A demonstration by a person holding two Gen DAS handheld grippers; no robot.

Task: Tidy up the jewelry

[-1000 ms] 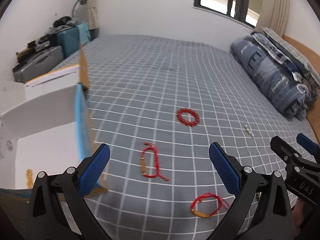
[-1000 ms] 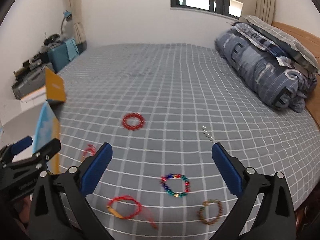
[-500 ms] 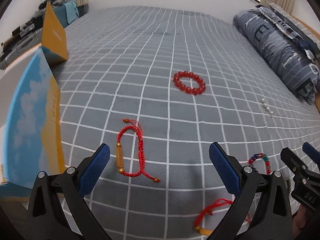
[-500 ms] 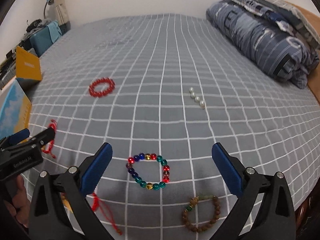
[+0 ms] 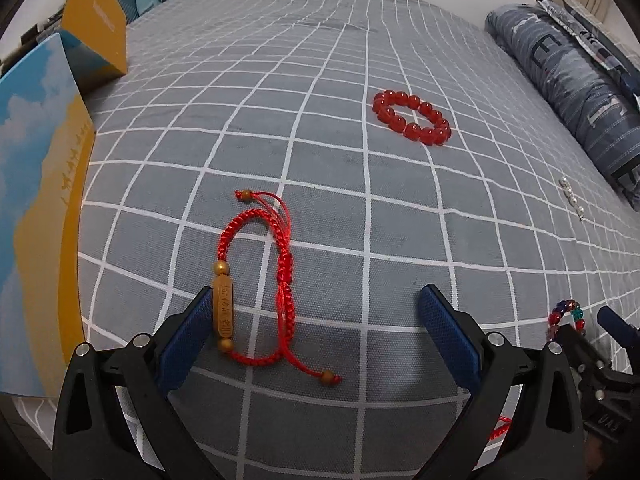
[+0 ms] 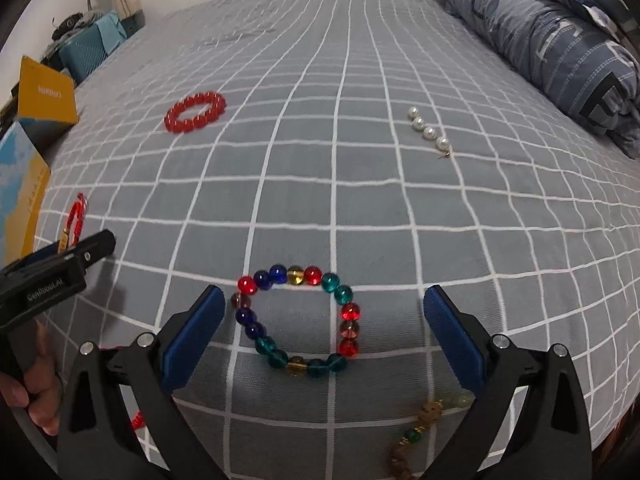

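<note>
My left gripper [image 5: 316,332] is open, low over the bed, with a red cord bracelet [image 5: 262,280] with a gold tube bead lying between its fingers. My right gripper [image 6: 320,332] is open, with a multicoloured glass bead bracelet [image 6: 298,320] lying between its fingers. A red bead bracelet [image 5: 412,122] lies further out; it also shows in the right wrist view [image 6: 195,112]. A short pearl string [image 6: 429,132] lies to the right. A brown bead bracelet [image 6: 424,424] lies near the bed's front edge. An open blue and yellow box [image 5: 40,184] stands at the left.
The grey checked bedspread [image 5: 360,60] covers the bed. A rolled blue quilt [image 6: 552,36] lies along the right side. Suitcases and clutter [image 6: 88,44] stand beyond the bed at the left. Another red cord [image 5: 500,434] peeks out by my left gripper's right finger.
Both grippers have moved forward and down toward the bed. The red cord bracelet now lies between my left fingers and the multicoloured bracelet between my right fingers. The box has slid to the left edge.
</note>
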